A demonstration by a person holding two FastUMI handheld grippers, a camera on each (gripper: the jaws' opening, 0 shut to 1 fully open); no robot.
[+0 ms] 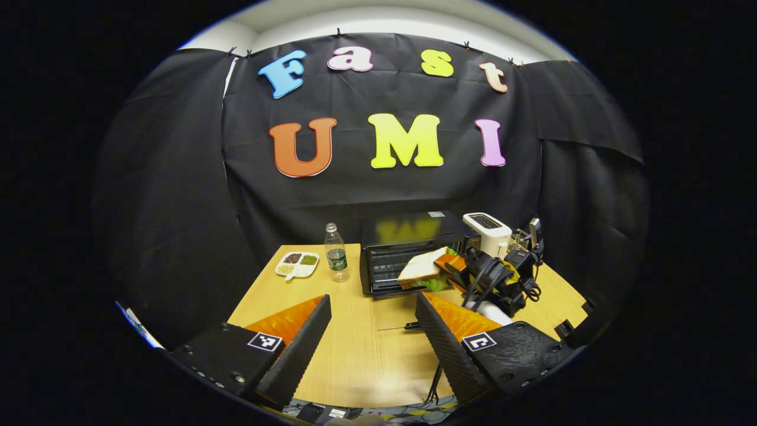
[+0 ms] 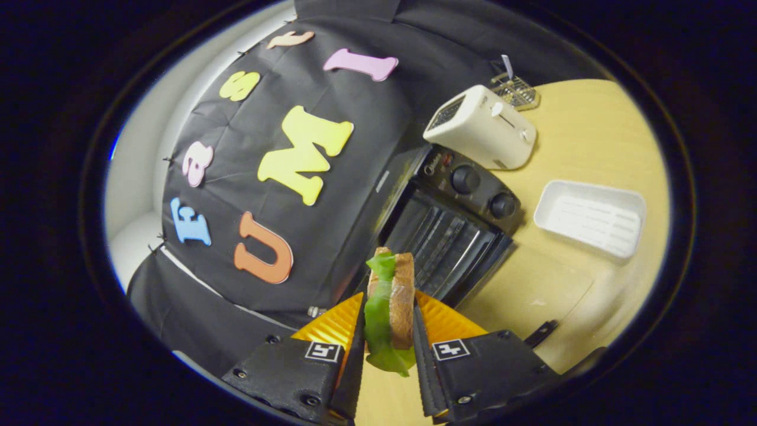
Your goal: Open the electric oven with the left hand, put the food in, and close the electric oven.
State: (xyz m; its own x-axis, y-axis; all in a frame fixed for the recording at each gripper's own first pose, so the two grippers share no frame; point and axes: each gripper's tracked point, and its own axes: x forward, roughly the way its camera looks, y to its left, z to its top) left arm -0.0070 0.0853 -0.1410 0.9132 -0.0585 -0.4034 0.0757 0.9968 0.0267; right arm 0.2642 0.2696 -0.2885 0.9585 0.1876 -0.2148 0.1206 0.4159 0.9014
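- Left gripper view: a wooden table (image 1: 355, 355) is being shown running back to the booth's black cloth wall, with bare top between the camera and the appliances.
- Electric oven (image 1: 414, 254): it is being seen at the table's rear centre, its door apparently already down and the rack exposed; in the right gripper view the oven (image 2: 455, 225) is lying just ahead and slightly right of the held food.
- Toaster (image 2: 482, 127): it is being kept just beside the oven's control end; a white tray (image 2: 591, 216) is resting on the table, near the oven's front corner.
- Left gripper (image 1: 372, 337): its fingers are being held wide apart, empty, well back from the oven.
- Right gripper (image 2: 387, 331): it is being kept clamped on the sandwich; it is judged the nearer tool to the oven mouth (image 1: 467, 275).
- Sandwich (image 2: 390, 302): it is being held on edge, its long axis pointing towards the opening, lettuce hanging out below; in the left gripper view the sandwich (image 1: 423, 266) is being carried right at the oven front.
- Room: the insertion is judged to need a level path over the dropped door, clear of the control end.
- Water bottle (image 1: 336, 251) and sectioned dish (image 1: 297, 264): both are being left standing left of the oven, well apart from the path.
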